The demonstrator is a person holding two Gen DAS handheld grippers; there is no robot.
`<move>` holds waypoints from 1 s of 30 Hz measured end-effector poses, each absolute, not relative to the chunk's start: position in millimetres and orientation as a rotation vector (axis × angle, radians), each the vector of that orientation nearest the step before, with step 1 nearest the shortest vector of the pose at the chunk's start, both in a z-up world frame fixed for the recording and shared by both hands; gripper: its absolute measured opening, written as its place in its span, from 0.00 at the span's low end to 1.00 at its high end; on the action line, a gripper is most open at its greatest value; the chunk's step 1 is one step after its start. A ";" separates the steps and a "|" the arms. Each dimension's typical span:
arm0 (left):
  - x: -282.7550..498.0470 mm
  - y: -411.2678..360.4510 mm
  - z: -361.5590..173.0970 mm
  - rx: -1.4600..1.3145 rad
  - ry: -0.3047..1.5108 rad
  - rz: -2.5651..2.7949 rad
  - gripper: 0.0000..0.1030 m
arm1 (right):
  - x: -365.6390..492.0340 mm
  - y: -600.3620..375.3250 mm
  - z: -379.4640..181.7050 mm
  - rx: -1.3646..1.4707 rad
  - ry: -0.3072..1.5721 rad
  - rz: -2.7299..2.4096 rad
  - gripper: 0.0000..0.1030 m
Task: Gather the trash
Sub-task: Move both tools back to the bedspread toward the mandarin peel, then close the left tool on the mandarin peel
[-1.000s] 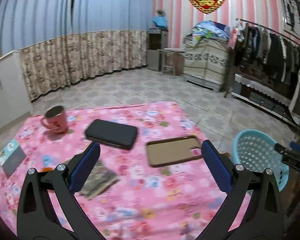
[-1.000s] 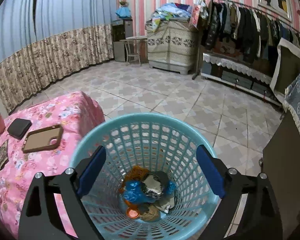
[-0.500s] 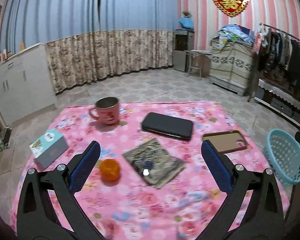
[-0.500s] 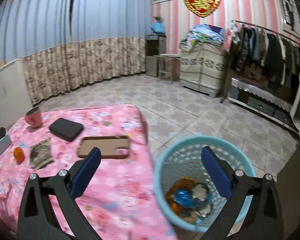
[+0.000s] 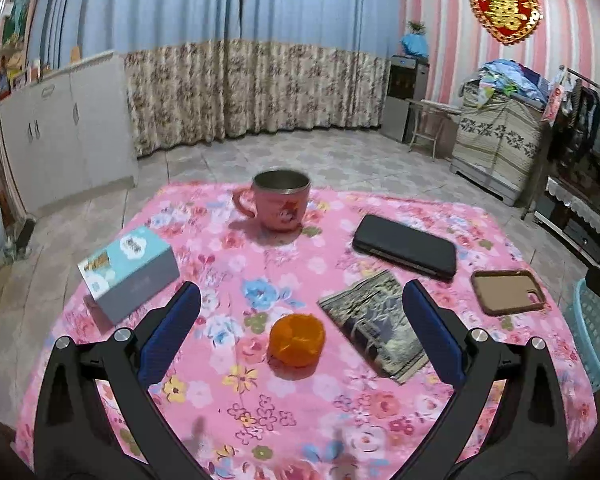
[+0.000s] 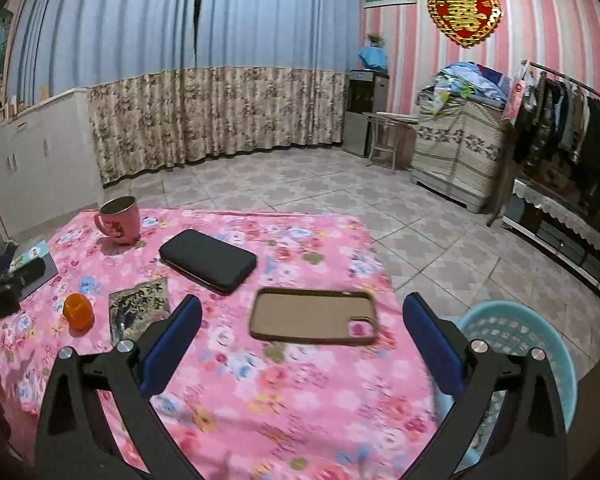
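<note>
Trash on table: orange peel (image 5: 297,340), cupped and hollow, between the spread fingers of the left gripper (image 5: 300,332); crumpled foil wrapper (image 5: 374,330) just beside it, lying flat.
Table: pink floral cloth (image 5: 260,408).
Left gripper: jaws wide apart, holding nothing, above the cloth and lined up on the peel.
Right gripper: right gripper (image 6: 300,334) jaws wide, empty, above the table's near side with the phone case (image 6: 314,316) ahead of it.
Bin: teal mesh basket (image 6: 512,328) on the floor, just off the table's right edge; its contents cannot be seen from here.
Not trash, by my judgement: pink mug (image 5: 280,204), black wallet (image 5: 406,246), phone case, small teal box (image 5: 128,270).
Progress: two pieces left on the table; neither yet gripped.
Remaining: grasp peel, carry to basket, then wrapper.
</note>
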State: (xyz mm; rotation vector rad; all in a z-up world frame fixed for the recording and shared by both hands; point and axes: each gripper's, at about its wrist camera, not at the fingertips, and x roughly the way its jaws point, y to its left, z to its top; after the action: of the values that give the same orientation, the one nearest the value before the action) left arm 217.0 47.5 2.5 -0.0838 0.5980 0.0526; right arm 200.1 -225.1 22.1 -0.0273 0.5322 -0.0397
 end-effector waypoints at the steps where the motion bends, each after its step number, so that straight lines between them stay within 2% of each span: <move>1: 219.1 49.7 -0.2 -0.086 0.604 0.053 0.95 | 206.2 -219.1 19.6 -0.031 0.537 -0.031 0.95; 15: 238.1 86.2 -26.8 -0.137 0.669 0.111 0.95 | 243.0 -180.5 -21.4 -0.097 0.591 0.013 0.95; 30: 261.8 59.9 -64.8 -0.129 0.804 0.016 0.94 | 251.3 -189.6 -41.2 -0.098 0.651 -0.013 0.95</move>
State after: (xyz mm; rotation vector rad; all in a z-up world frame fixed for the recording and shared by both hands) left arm 261.8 59.9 -64.8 -0.1290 0.8036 0.0163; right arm 251.3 -189.6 -41.2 -0.0984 0.6511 -0.0125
